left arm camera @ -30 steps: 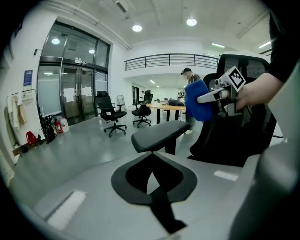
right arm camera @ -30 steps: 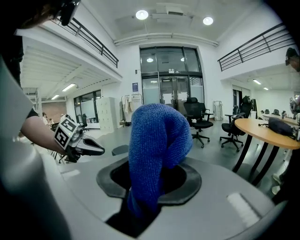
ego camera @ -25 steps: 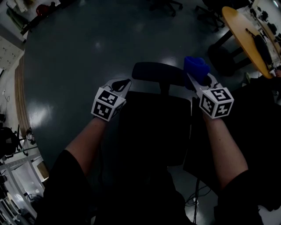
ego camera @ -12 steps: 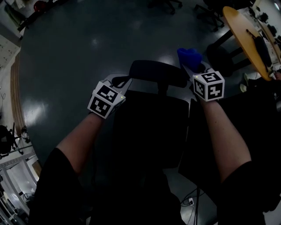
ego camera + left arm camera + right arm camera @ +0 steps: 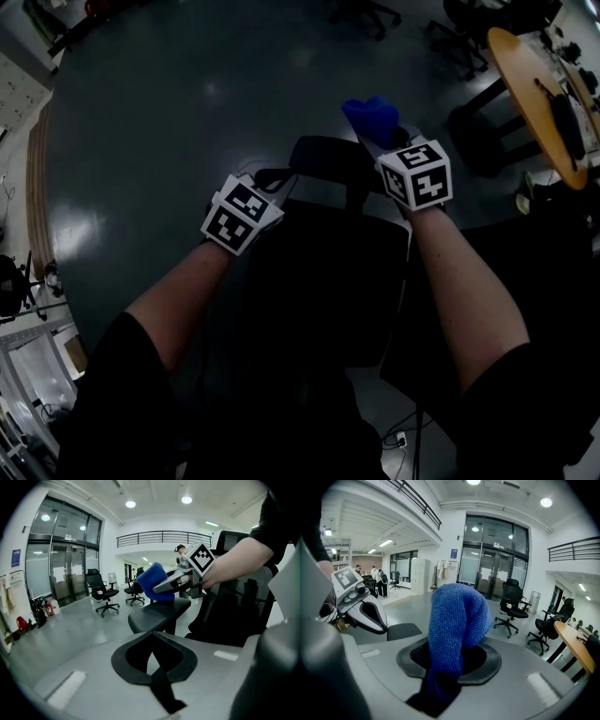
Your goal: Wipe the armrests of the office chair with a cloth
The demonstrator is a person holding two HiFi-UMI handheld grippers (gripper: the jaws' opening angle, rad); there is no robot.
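Note:
A black office chair (image 5: pixel 319 272) stands below me, seen from behind its mesh back (image 5: pixel 229 611). A black padded rest (image 5: pixel 323 155) sits on a stem beyond the back, also in the left gripper view (image 5: pixel 159 613). My right gripper (image 5: pixel 380 136) is shut on a blue cloth (image 5: pixel 370 114), which bulges up out of the jaws (image 5: pixel 457 620) and hovers just over the pad's right end (image 5: pixel 150 581). My left gripper (image 5: pixel 270 178) is shut with nothing in it, at the pad's left edge; the right gripper view shows it low at left (image 5: pixel 370 616).
A round wooden table (image 5: pixel 534 84) with clutter stands at the far right. Other office chairs (image 5: pixel 103 592) stand on the glossy grey floor (image 5: pixel 169 112). Shelving and gear line the left edge (image 5: pixel 19 281). People stand far off (image 5: pixel 377 581).
My right gripper has carried the blue cloth leftward and forward, from beside the chair to over the padded rest. The left gripper has shifted slightly right, toward the pad.

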